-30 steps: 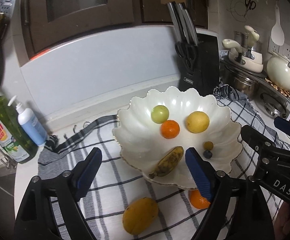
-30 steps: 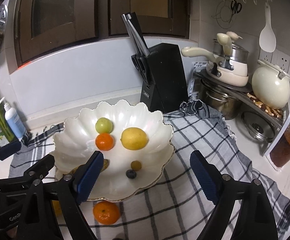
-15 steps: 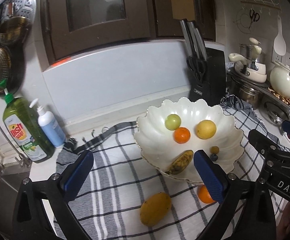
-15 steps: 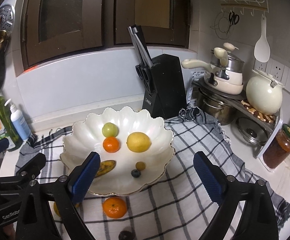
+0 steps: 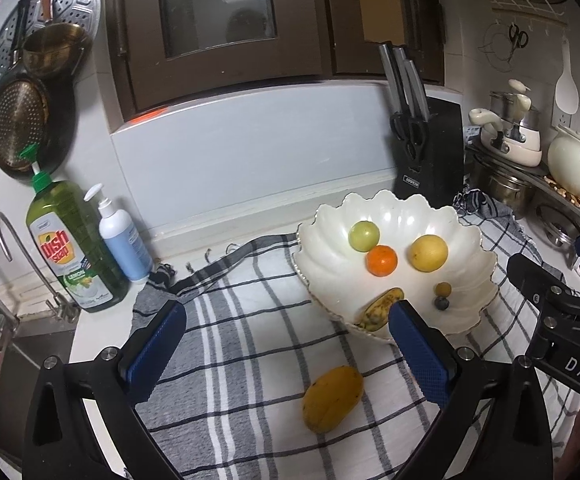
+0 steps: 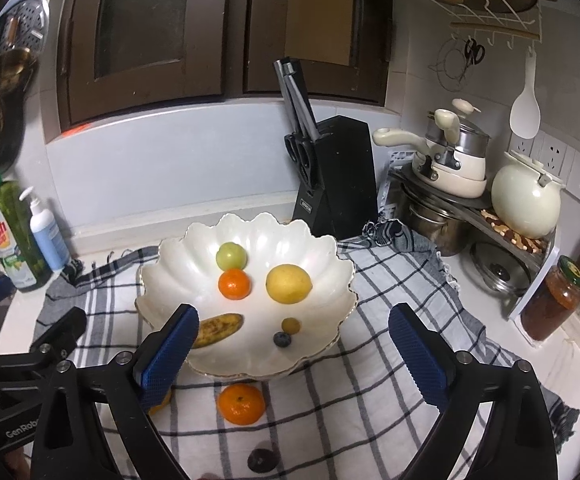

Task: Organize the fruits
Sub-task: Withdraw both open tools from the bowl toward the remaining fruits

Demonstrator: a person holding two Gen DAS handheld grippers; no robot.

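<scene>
A white scalloped bowl (image 5: 469, 232) (image 6: 178, 248) stands on a checked cloth (image 5: 250, 360). It holds a green fruit (image 5: 363, 235), a mandarin (image 5: 381, 260), a lemon (image 5: 428, 253), a spotted banana (image 6: 218, 328), a small yellow berry (image 6: 290, 325) and a blueberry (image 6: 282, 339). On the cloth in front lie a mango (image 5: 331, 398), a second mandarin (image 6: 241, 404) and a small dark fruit (image 6: 263, 460). My left gripper (image 5: 286, 316) hangs open over the cloth, left of the bowl. My right gripper (image 6: 293, 316) is open before the bowl, with nothing held.
A dish soap bottle (image 5: 70, 248) and a pump bottle (image 5: 120, 240) stand at the back left beside a sink tap (image 5: 2, 240). A knife block (image 6: 329, 176) is behind the bowl. Pots, a cream kettle (image 6: 525, 200) and a jar (image 6: 553, 300) crowd the right.
Both grippers have drawn back and up from the bowl, which looks smaller now. Their jaws have widened. The left view has swung so that the bowl sits further right.
</scene>
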